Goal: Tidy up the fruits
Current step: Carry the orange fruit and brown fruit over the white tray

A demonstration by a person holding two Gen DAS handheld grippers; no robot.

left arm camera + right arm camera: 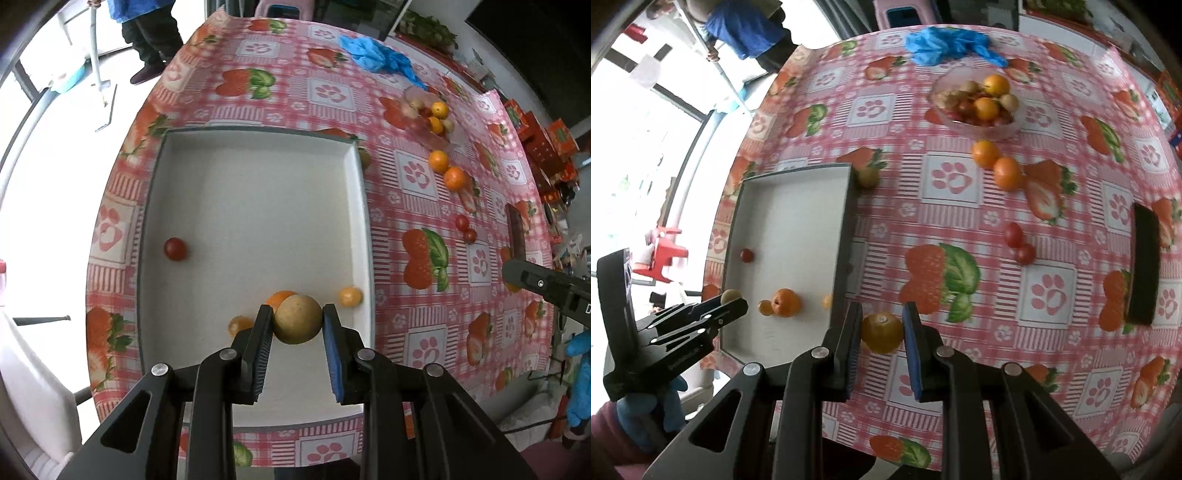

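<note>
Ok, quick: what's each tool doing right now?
Left tool: closed on a tan round fruit.
Right tool: closed on a small orange-yellow fruit.

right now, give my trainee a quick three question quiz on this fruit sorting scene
1. True or false: both grippers hold a fruit.
2. What lies in the white tray far from the others? A) a red tomato B) a banana C) a grape
3. Where do the two oranges lie on the cloth?

Key:
1. True: the left gripper holds a brown fruit, the right gripper a yellow fruit.
2. A
3. Beside the clear bowl.
</note>
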